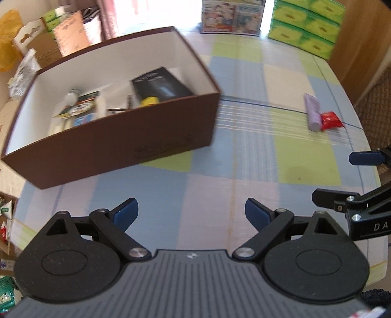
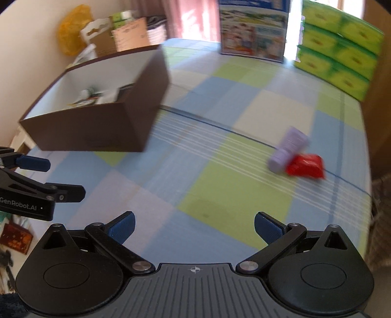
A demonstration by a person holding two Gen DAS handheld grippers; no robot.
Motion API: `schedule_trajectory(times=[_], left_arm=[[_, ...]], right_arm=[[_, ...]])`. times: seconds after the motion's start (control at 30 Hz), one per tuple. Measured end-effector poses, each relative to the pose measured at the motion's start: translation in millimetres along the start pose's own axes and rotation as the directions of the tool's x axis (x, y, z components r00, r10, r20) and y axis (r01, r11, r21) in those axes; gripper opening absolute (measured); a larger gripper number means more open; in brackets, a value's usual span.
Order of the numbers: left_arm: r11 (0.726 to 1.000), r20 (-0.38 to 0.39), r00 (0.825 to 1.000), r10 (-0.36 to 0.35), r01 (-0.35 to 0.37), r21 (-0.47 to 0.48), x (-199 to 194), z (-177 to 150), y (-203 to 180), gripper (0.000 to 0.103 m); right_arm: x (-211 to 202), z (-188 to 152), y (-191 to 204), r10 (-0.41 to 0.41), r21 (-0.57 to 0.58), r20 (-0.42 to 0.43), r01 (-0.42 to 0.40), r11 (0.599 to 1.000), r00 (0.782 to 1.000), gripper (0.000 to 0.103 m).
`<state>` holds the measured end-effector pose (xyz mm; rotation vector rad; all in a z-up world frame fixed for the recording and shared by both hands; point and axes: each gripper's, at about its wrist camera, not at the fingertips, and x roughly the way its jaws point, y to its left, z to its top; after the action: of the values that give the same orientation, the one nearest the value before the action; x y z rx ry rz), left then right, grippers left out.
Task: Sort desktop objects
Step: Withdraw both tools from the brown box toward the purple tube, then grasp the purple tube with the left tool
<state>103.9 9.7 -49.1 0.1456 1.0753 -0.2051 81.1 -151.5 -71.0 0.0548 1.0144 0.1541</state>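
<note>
A brown box [image 1: 122, 144] with a white inside stands on the checked tablecloth at the left; it holds a black carton [image 1: 160, 84], a yellow item and several small packs. It also shows in the right wrist view [image 2: 97, 127]. A lilac tube [image 1: 312, 112] and a red packet [image 1: 330, 120] lie together at the right; both show in the right wrist view, tube [image 2: 287, 151] and packet [image 2: 306, 166]. My left gripper [image 1: 190, 215] is open and empty over the cloth. My right gripper [image 2: 194, 227] is open and empty, short of the tube.
Green tissue packs [image 1: 305, 24] and a printed carton [image 1: 232, 16] stand at the table's far edge. Cardboard boxes and a yellow bag [image 2: 73, 29] crowd the far left. The table edge runs down the right side [image 2: 366, 171].
</note>
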Motion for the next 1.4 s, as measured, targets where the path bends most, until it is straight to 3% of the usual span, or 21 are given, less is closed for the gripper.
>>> schedule_trajectory(times=[0.5, 1.03, 1.1, 1.27, 1.4], left_arm=[[0.978, -0.035, 0.992, -0.124, 0.128, 0.165, 41.6, 28.1, -95.8, 0.092], [0.925, 0.007, 0.976, -0.216, 0.203, 0.323, 96.9, 87.8, -168.4, 0.090], [0.919, 0.005, 0.976, -0.217, 0.203, 0.338, 104.1, 95.9, -176.9, 0.088], [0.904, 0.009, 0.975, -0.223, 0.204, 0.376, 121.2, 114.2, -193.2, 0.078], [0.887, 0.008, 0.972, -0.236, 0.213, 0.410, 134.2, 125.0, -203.5, 0.075]], right_arm=[[-14.3, -29.9, -91.8, -0.150, 0.198, 0.020, 0.143, 0.970, 0.988, 0.101], [12.0, 1.7, -151.5, -0.192, 0.220, 0.164, 0.154, 0.963, 0.967, 0.101], [16.0, 5.7, -156.3, -0.188, 0.217, 0.175, 0.148, 0.965, 0.967, 0.096], [27.0, 13.7, -166.1, -0.173, 0.201, 0.188, 0.135, 0.970, 0.967, 0.069], [33.4, 18.1, -172.3, -0.163, 0.193, 0.184, 0.127, 0.973, 0.969, 0.055]])
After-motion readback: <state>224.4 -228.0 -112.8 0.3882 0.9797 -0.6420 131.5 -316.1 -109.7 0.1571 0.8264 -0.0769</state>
